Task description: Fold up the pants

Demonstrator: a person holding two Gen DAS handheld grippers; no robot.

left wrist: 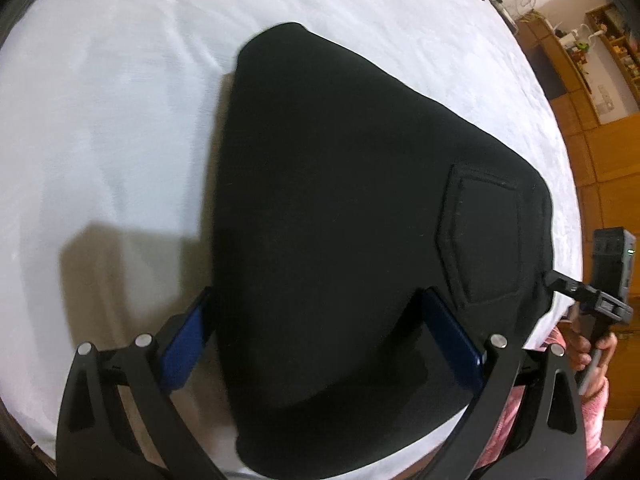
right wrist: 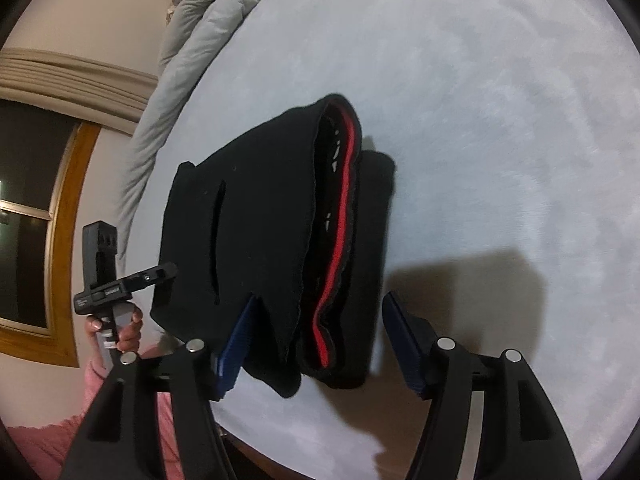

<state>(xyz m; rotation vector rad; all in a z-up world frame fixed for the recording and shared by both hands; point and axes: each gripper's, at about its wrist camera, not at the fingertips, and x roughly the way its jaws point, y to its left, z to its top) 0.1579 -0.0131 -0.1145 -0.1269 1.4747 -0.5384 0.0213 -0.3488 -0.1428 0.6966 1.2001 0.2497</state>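
Left wrist view: black pants (left wrist: 340,216), already folded into a compact stack, lie flat on a white bed (left wrist: 100,120), likely set there to be squared up. The left gripper (left wrist: 316,340) hovers with jaws spread wide, straddling the near end of the stack, holding nothing.

Right wrist view: the pants (right wrist: 256,240) show layered edges (a red stripe (right wrist: 340,224) between them). The right gripper (right wrist: 316,332) is equally wide open, empty, bracketing that layered end.

folded black fabric pants (right wrist: 256,216) with a red inner stripe lie on the pale bedsheet (right wrist: 500,120), between the right gripper's (right wrist: 316,320) spread blue-padded fingers (right wrist: 236,344)
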